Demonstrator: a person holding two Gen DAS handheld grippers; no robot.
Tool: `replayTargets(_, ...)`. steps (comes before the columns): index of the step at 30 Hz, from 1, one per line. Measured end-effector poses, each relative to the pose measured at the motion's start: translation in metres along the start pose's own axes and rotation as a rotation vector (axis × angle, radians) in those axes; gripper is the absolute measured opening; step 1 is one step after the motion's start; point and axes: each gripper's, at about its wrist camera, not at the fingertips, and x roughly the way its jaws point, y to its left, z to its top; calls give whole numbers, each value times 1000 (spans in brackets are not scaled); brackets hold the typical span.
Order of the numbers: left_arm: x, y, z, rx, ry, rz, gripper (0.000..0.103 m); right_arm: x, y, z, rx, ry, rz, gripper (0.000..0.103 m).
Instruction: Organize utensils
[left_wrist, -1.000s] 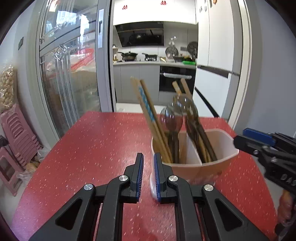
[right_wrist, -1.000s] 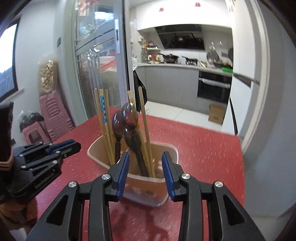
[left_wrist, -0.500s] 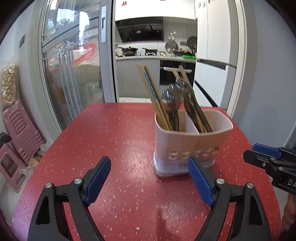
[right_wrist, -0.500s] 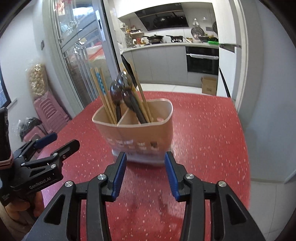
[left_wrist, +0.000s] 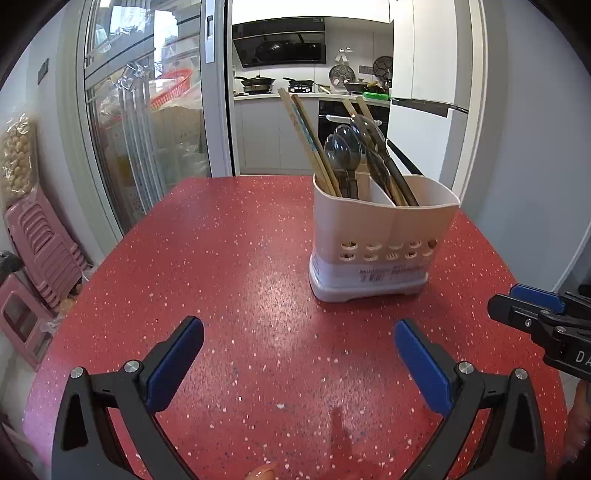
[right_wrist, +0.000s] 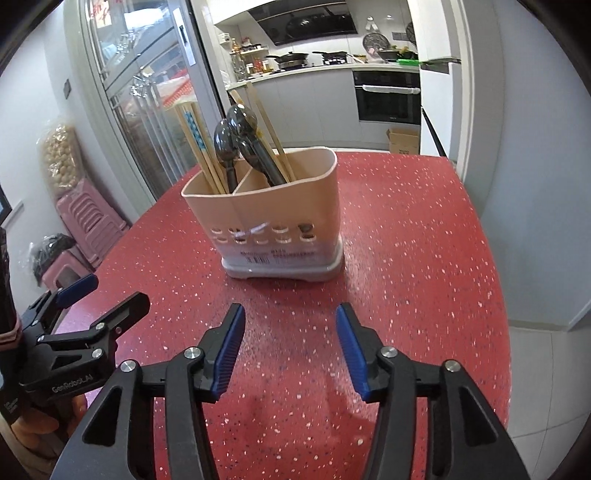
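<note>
A beige two-compartment utensil holder (left_wrist: 380, 240) (right_wrist: 273, 218) stands upright on the red speckled table (left_wrist: 236, 258) (right_wrist: 406, 236). Wooden chopsticks (left_wrist: 310, 140) (right_wrist: 197, 144) and dark spoons (left_wrist: 343, 151) (right_wrist: 227, 146) stick up from both compartments. My left gripper (left_wrist: 299, 347) is wide open over bare table, well short of the holder and empty. My right gripper (right_wrist: 290, 332) hovers in front of the holder with its jaws opening and nothing between them. It also shows at the right edge of the left wrist view, as the right gripper (left_wrist: 539, 314); the left gripper (right_wrist: 99, 299) shows in the right wrist view.
Pink plastic stools (left_wrist: 40, 251) (right_wrist: 88, 218) are stacked left of the table by a glass sliding door (left_wrist: 147, 122). A kitchen with oven (right_wrist: 388, 96) and a cardboard box (right_wrist: 402, 140) lies beyond. The table's right edge (right_wrist: 502, 295) drops to a tiled floor.
Both grippers drew back from the holder, which now looks smaller and farther off. The left gripper went from nearly shut to wide open; the right gripper's jaws widened.
</note>
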Motion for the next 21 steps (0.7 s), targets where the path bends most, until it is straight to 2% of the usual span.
replayTargets(3, -3, 2, -6, -4, 4, -1, 103, -1, 1, -7, 10, 1, -25, 63)
replayTargets(7, -4, 3, -15, -12, 14, 4, 103, -3, 0, -17, 30, -3, -63, 80)
replayTargets(11, -7, 5, -22, -20, 10, -10, 103, -7, 2, -27, 32, -27, -119, 81)
replayTargets(16, -15, 7, -30, -34, -18, -21, 103, -14, 7, -36, 15, -74, -166, 91)
replayTargets(21, -20, 10, -37, -40, -43, -19, 103, -19, 10, -44, 22, -106, -187, 92)
